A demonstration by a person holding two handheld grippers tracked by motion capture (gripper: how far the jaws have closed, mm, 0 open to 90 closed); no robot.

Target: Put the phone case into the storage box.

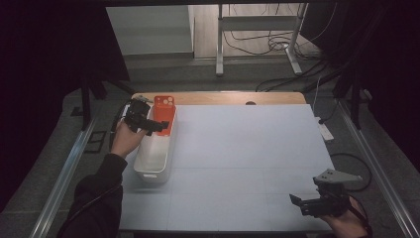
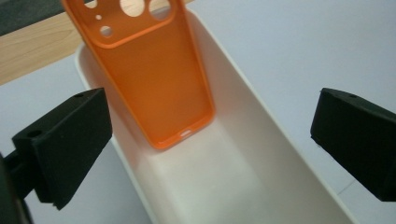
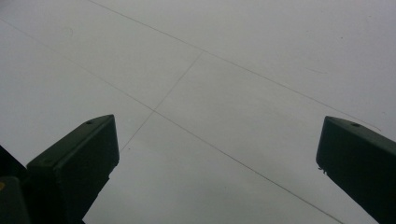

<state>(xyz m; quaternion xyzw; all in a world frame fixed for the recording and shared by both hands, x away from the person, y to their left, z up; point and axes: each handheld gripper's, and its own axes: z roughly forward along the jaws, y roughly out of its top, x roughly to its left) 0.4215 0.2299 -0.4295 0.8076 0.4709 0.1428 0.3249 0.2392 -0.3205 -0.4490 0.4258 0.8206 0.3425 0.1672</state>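
An orange phone case (image 1: 164,112) (image 2: 149,70) leans on the far end of a long white bin (image 1: 154,158) (image 2: 224,177) at the table's left side, its lower end down inside the bin. My left gripper (image 1: 161,125) (image 2: 210,135) hovers over the bin just short of the case, open, its jaws wide apart with nothing between them. My right gripper (image 1: 297,203) (image 3: 217,158) is at the table's near right corner, open above the bare grey mat (image 3: 224,84).
A pale grey mat (image 1: 247,158) covers the table; a strip of wooden tabletop (image 1: 223,97) shows along the far edge. A white power strip (image 1: 325,131) lies off the right edge. Metal desk legs (image 1: 219,44) and cables stand beyond the table.
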